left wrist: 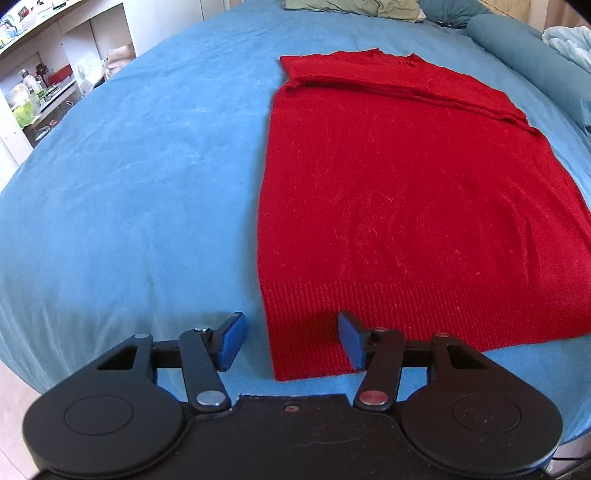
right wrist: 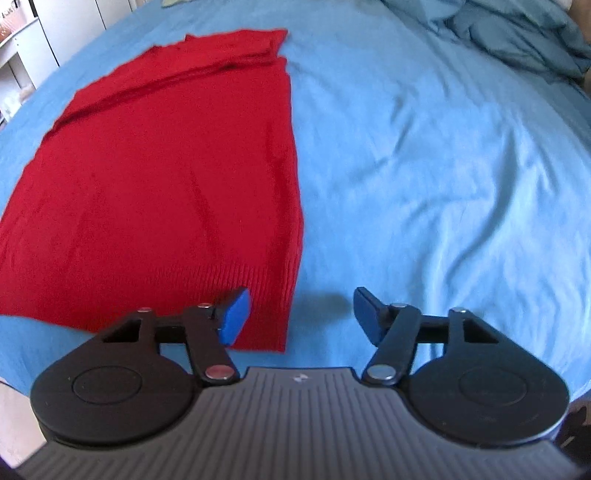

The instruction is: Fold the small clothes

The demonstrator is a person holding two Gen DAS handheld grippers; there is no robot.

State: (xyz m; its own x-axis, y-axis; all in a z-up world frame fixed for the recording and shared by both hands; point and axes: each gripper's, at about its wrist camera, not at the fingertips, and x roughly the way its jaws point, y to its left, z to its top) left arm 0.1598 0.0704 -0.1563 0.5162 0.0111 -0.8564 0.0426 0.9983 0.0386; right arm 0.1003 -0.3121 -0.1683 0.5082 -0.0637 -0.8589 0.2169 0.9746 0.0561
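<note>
A red knit sweater [left wrist: 406, 199] lies flat on the blue bed sheet, its sleeves folded across the far end and its ribbed hem nearest me. My left gripper [left wrist: 291, 341] is open and empty, straddling the hem's near left corner, one pad over the sheet and one over the knit. In the right wrist view the sweater [right wrist: 166, 177] fills the left half. My right gripper [right wrist: 301, 317] is open and empty, straddling the hem's near right corner just above it.
The blue bed sheet [left wrist: 129, 184] spreads around the sweater. A green pillow [left wrist: 351, 7] and blue bolster [left wrist: 517, 48] lie at the far end. Rumpled blue bedding [right wrist: 517, 33] sits far right. White shelves [left wrist: 44, 85] with clutter stand left of the bed.
</note>
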